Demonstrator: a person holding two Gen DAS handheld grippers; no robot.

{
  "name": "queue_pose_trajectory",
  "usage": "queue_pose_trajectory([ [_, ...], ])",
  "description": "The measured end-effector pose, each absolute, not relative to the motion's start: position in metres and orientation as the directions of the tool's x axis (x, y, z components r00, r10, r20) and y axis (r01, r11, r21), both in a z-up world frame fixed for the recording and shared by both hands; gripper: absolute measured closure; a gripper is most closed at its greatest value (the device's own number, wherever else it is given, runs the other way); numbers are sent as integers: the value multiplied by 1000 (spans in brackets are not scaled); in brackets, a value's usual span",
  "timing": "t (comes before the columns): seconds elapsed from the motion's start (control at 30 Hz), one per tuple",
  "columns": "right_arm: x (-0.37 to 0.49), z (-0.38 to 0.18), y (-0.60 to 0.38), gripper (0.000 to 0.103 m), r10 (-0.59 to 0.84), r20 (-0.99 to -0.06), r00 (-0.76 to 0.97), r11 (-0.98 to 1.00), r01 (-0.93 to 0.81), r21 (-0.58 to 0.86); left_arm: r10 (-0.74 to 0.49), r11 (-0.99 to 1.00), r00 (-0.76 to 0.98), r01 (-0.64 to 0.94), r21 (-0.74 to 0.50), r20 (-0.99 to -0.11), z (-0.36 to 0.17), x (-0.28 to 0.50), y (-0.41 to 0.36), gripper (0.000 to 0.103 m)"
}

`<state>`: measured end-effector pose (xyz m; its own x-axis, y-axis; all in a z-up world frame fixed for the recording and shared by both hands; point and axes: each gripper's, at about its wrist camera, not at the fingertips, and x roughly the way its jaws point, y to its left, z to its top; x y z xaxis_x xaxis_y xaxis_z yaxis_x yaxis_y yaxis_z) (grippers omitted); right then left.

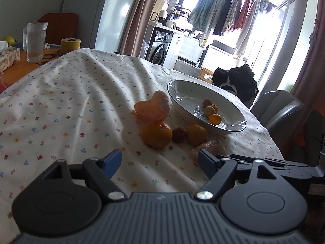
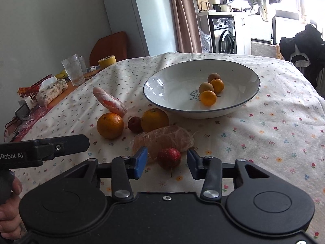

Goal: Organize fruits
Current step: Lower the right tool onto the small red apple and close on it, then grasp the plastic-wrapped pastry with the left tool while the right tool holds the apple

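Right gripper: jaws spread, red fruit between them on table, untouched. Left gripper: jaws spread, empty, over cloth. Bowl holds four small fruits. Two oranges, wrapped piece, peeled segment beside bowl.

Glossy glazed bowl on matt floral cloth; one fruit piece in crinkled clear plastic wrap.

a lived-in home is shown: a dining table is covered with a floral cloth, a washing machine is set beyond curtains, and laundry is hung by a bright window.
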<state>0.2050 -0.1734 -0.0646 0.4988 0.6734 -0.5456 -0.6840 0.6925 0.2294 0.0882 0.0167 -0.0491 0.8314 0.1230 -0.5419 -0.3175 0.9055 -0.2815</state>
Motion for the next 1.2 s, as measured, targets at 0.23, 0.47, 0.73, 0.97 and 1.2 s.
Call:
queue_pose_trajectory([
  [0.23, 206, -64, -185, 79, 674, -540, 504, 700, -670, 248, 83, 918, 846, -271, -290, -527, -48, 96, 9, 25],
  [0.47, 208, -62, -200, 79, 658, -539, 526, 720, -650, 245, 15, 923, 849, -215, -318, -529, -53, 114, -2, 36],
  [0.73, 213, -62, -214, 79, 653, -528, 543, 733, -627, 262, -23, 933, 844, -174, -315, -535, -59, 133, -12, 42],
  [0.97, 218, -61, -227, 79, 663, -513, 545, 732, -614, 294, -31, 942, 834, -159, -295, -550, -65, 153, -18, 42],
  [1.2, 219, -58, -235, 78, 675, -496, 545, 725, -613, 313, -36, 956, 817, -140, -258, -575, -72, 171, -28, 42],
])
